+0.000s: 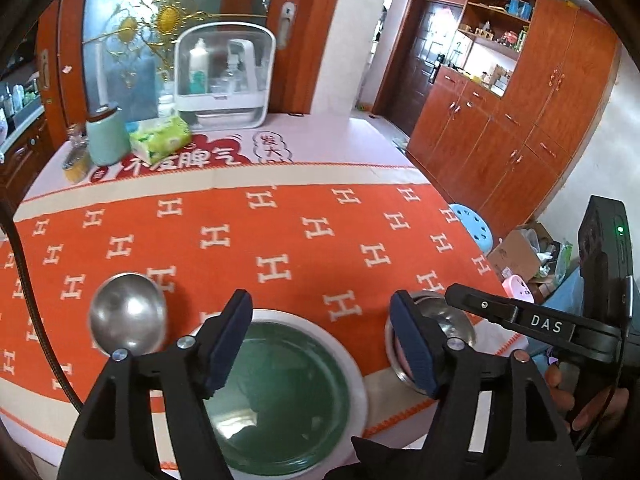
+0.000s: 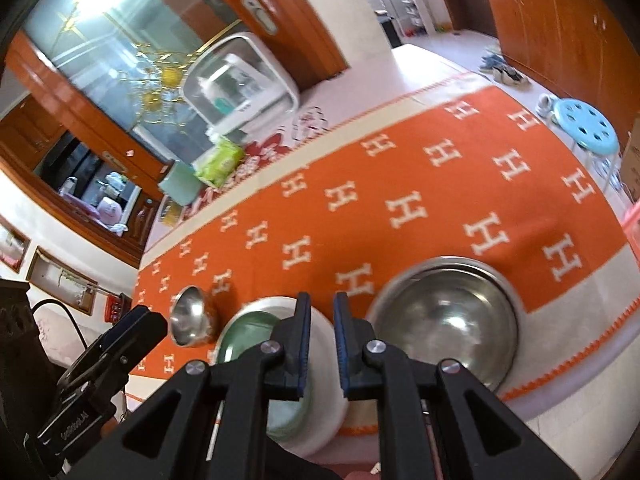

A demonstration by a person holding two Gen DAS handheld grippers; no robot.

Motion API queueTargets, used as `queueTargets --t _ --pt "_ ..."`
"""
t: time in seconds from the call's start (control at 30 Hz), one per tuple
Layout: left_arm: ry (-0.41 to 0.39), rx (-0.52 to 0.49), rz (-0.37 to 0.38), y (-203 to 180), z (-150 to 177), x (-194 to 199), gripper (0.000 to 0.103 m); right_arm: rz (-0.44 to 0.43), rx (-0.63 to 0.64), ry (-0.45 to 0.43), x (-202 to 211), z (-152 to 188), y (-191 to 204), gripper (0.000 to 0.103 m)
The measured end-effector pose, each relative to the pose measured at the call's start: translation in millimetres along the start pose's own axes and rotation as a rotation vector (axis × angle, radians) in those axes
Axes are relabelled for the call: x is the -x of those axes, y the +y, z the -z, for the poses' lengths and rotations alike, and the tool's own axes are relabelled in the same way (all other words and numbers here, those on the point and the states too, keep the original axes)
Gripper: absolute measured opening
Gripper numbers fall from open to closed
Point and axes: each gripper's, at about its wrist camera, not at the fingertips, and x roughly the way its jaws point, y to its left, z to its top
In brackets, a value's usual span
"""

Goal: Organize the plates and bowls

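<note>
While both grippers hover over the near edge of the table, we see the left gripper (image 1: 320,340) with jaws spread wide and nothing between them, hanging above the green plate (image 1: 288,396). That plate, white-rimmed, lies on the orange H-pattern cloth (image 1: 280,232) right at the near edge. To its left sits a small steel bowl (image 1: 128,316), apart from the plate. To its right sits a larger steel bowl (image 1: 452,332), partly hidden behind the left gripper's right finger.

From the right wrist view, the right gripper (image 2: 322,344) has its jaws drawn nearly together, a narrow gap left, gripping nothing we can make out; it hangs over the plate's (image 2: 320,328) white rim, between the plate and the big bowl (image 2: 448,320). The small bowl (image 2: 192,318) is tilted, just left of the plate. This view is motion-blurred.

At the far end of the table we note a white clear-fronted storage box (image 1: 224,76), a green tissue pack (image 1: 160,140) and a mint canister (image 1: 104,136). A blue stool (image 2: 586,128) stands beside the table.
</note>
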Motion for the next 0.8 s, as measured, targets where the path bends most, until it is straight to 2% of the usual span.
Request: queueTargets --t 0.1,0.17,0.47,0.5,0.6,0.8 --pt "0.0 0.011 -0.009 17.9 -1.6 8.8 0.071 -0.02 0.021 -0.012 -4.6 3.8 18.2 0.011" --pt "-0.003 0.019 -0.015 30.1 -2.2 14.1 0.075 -0.031 0.032 -0.014 -9.8 6.9 30.4 0.011" --pt "0.0 0.025 -0.032 80.9 -2.4 30.5 0.078 -0.083 0.06 -0.014 -37.0 19.1 81.8 0.013" --pt "0.0 0.028 -0.036 87.8 -2.4 32.0 0.078 -0.09 0.066 -0.014 -39.9 20.5 86.8 0.015" --pt "0.002 0.034 -0.054 106.8 -2.3 34.5 0.078 -0.102 0.098 -0.027 -46.7 24.8 105.0 0.034" --pt "0.001 0.026 -0.072 143.2 -4.7 37.0 0.078 -0.094 0.198 -0.077 -58.6 32.9 142.9 0.041"
